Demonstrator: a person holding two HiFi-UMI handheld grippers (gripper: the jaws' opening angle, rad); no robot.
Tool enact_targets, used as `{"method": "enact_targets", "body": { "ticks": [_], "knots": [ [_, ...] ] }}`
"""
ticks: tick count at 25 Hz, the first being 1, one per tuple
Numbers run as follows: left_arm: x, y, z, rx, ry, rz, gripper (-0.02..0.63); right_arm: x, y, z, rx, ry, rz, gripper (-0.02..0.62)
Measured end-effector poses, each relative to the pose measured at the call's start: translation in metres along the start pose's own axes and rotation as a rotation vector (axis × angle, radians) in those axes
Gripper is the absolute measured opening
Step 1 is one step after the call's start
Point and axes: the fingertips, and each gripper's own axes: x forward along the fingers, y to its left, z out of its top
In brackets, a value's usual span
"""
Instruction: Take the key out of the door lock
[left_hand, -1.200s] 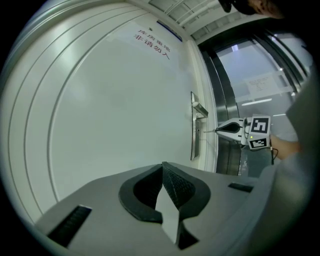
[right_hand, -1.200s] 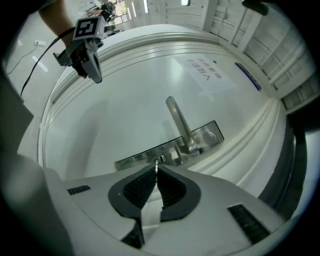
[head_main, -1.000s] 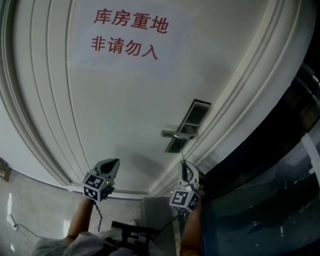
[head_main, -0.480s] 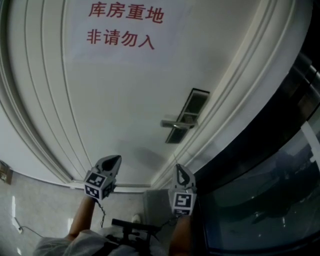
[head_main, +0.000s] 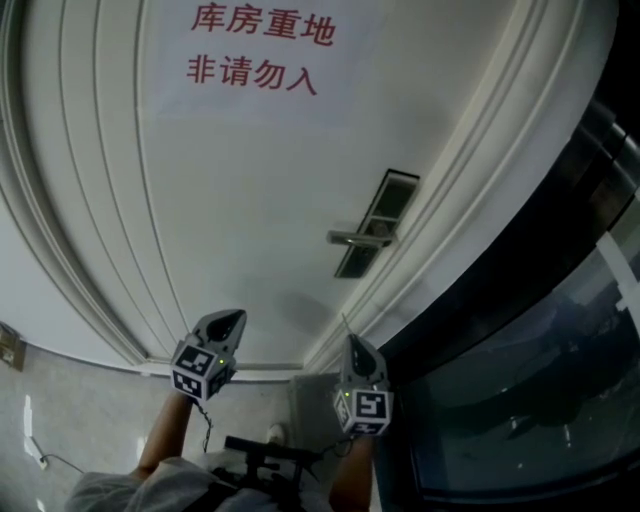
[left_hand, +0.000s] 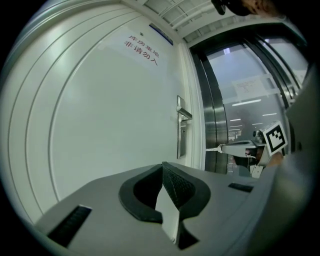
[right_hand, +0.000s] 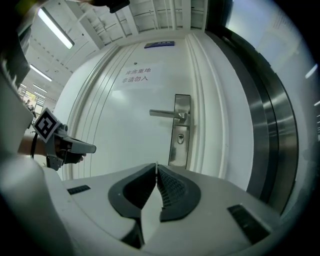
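Just thin, pale key (left_hand: 211, 148) in right tool (left_hand: 223, 148)

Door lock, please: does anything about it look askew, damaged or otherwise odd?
Nothing stands out. The lock plate sits straight on the door, its handle is level, and the keyhole shows no key. A thin sliver, probably the key, pokes from the shut right tongs.

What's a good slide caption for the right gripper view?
Right gripper, jaws shut on the thin key, faces the white door, its handle and empty lock.
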Motion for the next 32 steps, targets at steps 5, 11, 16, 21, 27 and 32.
{"method": "enact_targets", "body": {
  "ticks": [5, 11, 16, 21, 27, 32],
  "knots": [
    [-0.015, -0.005, -0.002, 0.009, -0.001, -0.013, 0.007, -0.01, 0.015, -0.012, 0.026, 0.011, -0.008, 0.02],
    [-0.033, -0.005, -0.007, 0.012, 0.0, -0.017, 0.007, -0.023, 0.032, -0.014, 0.061, 0.018, -0.028, 0.02],
    [-0.044, -0.002, -0.009, 0.013, -0.002, -0.023, 0.006, -0.027, 0.045, -0.017, 0.1, 0.029, -0.018, 0.02],
    [-0.05, 0.001, -0.009, 0.016, -0.005, -0.028, 0.008, -0.03, 0.054, -0.022, 0.119, 0.034, -0.011, 0.02],
    [-0.054, 0.004, -0.007, 0.022, -0.005, -0.027, 0.007, -0.028, 0.062, -0.016, 0.112, 0.023, -0.006, 0.019],
    [-0.053, 0.003, -0.005, 0.027, -0.008, -0.029, 0.006, -0.026, 0.065, -0.016, 0.093, 0.022, 0.013, 0.018]
  ]
}}
